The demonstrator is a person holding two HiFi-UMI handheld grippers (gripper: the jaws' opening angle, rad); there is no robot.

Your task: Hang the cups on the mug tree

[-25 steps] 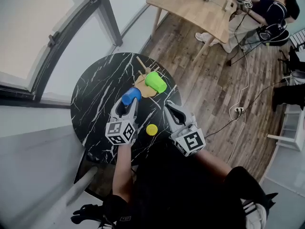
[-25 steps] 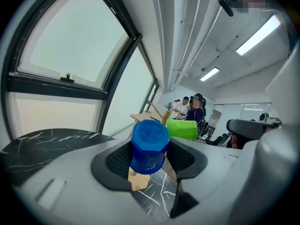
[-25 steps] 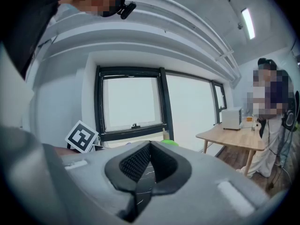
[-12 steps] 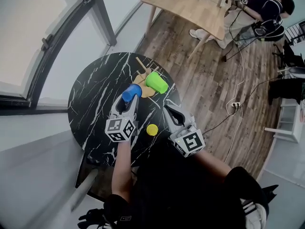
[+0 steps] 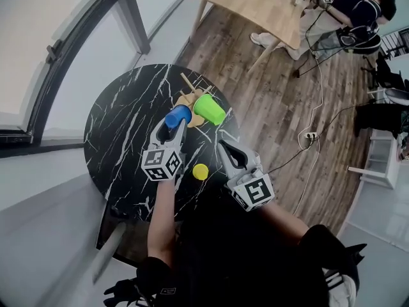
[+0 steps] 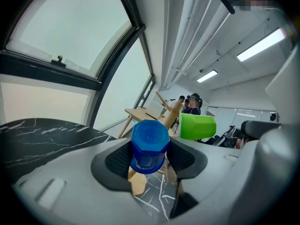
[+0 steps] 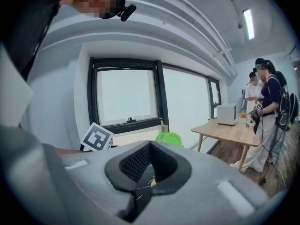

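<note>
A person is standing over a round black marble worktop (image 5: 121,126) veined with white, holding a pair of grey tongs in each hand. The left tongs (image 5: 172,129) are grasping a blue cup (image 5: 177,116), with the ribbed pads pressing on its two sides; in the left gripper view the cup's faceted bottom is facing the camera. The blue cup is being held above the worktop, just beside a wooden mug tree (image 5: 190,85) that is standing near the far right edge. The tree's light wooden pegs are slanting upward from a pale wooden base. A green cup (image 5: 209,109) is resting on its side up among the pegs and appears to be hanging on the tree, close to the right of the blue cup. A yellow cup (image 5: 200,171) is sitting on the worktop nearer the person, between the two tongs and well apart from the tree. The right tongs (image 5: 225,151) are clenched with nothing between their pads, and they are hovering over the near right edge of the worktop, pointing toward the tree. Each pair of tongs is carrying a cube with black and white square markers. Beyond the worktop, dark wood flooring (image 5: 287,101) is running toward a light wooden table (image 5: 255,5), where other people are standing. A large dark-framed window (image 5: 51,50) is filling the left side.
</note>
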